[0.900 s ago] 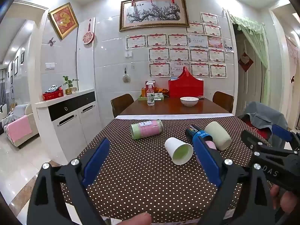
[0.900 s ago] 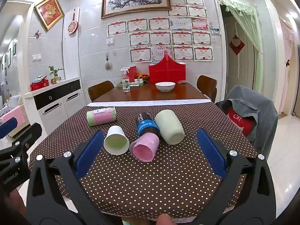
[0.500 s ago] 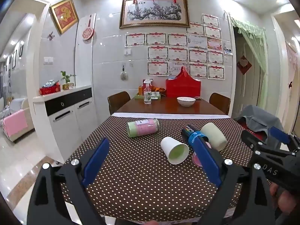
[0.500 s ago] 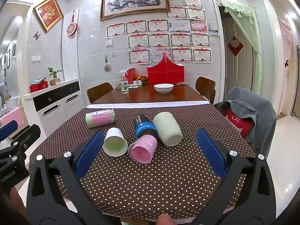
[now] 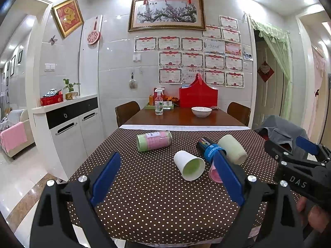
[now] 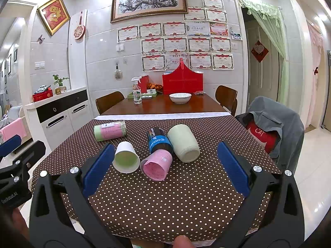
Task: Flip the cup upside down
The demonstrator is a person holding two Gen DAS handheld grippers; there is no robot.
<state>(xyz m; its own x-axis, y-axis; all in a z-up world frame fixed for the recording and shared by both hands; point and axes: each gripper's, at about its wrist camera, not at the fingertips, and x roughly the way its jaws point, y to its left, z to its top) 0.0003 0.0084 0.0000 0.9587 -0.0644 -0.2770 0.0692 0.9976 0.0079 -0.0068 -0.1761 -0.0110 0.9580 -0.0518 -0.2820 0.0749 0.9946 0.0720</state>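
Left wrist view: the left gripper hangs above the near edge of the desk, its blue-padded jaws spread wide and holding nothing. The white paper cup lies on its side on the dotted cloth, ahead of the jaws and nearer the right one, its mouth turned toward the camera and its inside pale green. Just right of it lie a dark can with a blue band, whose lettering is too small to read for certain, and a pale green cup; a pink cup is partly hidden behind the right jaw. Farther back lies a clear jar with green and pink contents. The right gripper shows at the right edge, marked "DAS".

Right wrist view: the right gripper also has its jaws wide apart and empty. The paper cup lies just beside the left jaw's tip, mouth toward the camera and nothing in it. The pink cup touches it on the right; the can reads "COOL".
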